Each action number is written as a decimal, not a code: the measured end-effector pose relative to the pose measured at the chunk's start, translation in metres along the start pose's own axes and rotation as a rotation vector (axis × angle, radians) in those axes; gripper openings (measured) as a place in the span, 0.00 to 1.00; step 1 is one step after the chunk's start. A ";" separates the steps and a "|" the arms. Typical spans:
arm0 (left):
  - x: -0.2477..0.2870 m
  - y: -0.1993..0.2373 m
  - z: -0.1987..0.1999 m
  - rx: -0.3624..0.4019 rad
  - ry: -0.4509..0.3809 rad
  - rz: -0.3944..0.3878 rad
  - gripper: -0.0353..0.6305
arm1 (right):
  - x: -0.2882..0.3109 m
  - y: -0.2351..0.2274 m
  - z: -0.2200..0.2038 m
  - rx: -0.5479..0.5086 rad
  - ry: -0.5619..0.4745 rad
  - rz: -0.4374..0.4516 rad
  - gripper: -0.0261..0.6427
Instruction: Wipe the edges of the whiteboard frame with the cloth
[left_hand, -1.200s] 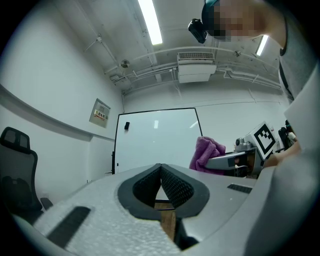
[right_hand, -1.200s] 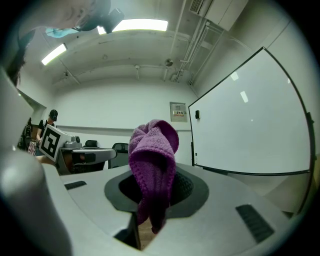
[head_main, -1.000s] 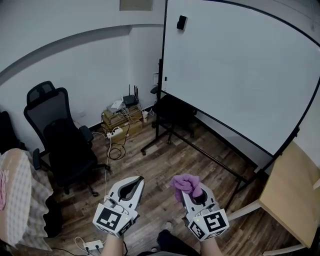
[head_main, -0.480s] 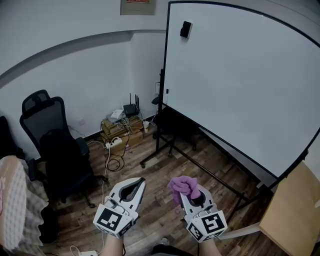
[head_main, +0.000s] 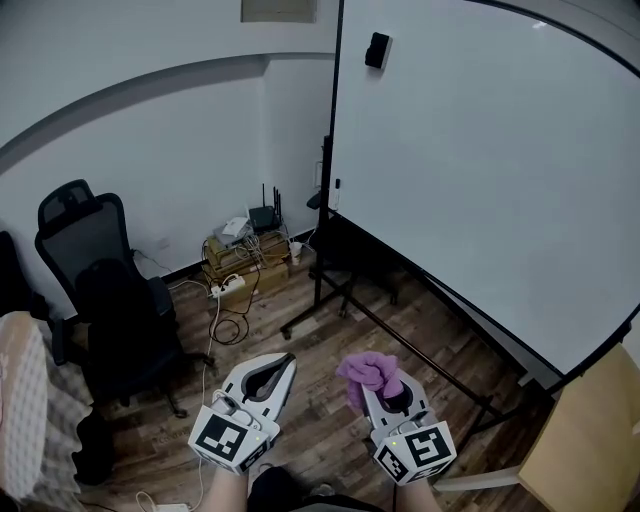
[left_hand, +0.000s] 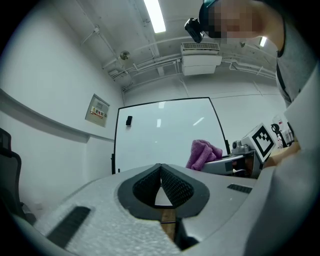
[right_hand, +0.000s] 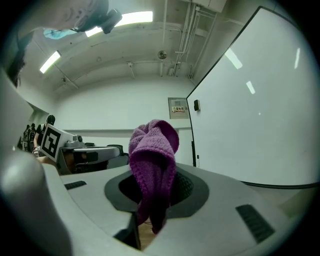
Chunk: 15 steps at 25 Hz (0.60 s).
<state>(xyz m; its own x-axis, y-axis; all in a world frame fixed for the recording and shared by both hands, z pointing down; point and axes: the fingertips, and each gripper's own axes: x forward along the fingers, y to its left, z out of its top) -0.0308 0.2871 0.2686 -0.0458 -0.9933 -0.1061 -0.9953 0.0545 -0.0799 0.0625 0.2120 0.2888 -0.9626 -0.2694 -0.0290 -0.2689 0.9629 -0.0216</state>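
Right gripper (right_hand: 155, 192) jaws clamped tight on the purple cloth (right_hand: 152, 150). The bunched wad pokes up past the tips, probably so a soft pad, not plastic, meets the frame. Left gripper (left_hand: 160, 169) jaws pressed together at the tips with nothing between them, so it looks like the spare hand for now. In the head view both grippers sit low and side by side near the person's body, over the wooden floor (head_main: 300, 330), right one carrying the cloth. The whiteboard (head_main: 480, 170) stands ahead and to the right on a stand. Its black frame (head_main: 337, 100) is well apart from the cloth, no contact, so wiping has not begun. A small black block (head_main: 377, 50) sits on the board near the top left corner. The nearest edge to reach looks like the left upright or the bottom rail; the cloth would have to go up and forward.
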 end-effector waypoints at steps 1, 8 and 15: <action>0.005 0.004 -0.001 0.007 -0.002 0.002 0.08 | 0.004 -0.003 -0.001 0.005 0.002 -0.003 0.16; 0.044 0.037 -0.014 -0.010 -0.012 -0.063 0.08 | 0.051 -0.027 -0.006 0.017 0.005 -0.041 0.16; 0.088 0.094 -0.022 0.005 -0.040 -0.143 0.08 | 0.113 -0.044 -0.009 0.020 -0.003 -0.114 0.16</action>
<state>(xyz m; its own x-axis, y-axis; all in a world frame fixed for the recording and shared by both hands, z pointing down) -0.1300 0.2029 0.2733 0.0998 -0.9861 -0.1329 -0.9910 -0.0866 -0.1018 -0.0347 0.1397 0.2958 -0.9255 -0.3776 -0.0277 -0.3762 0.9254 -0.0452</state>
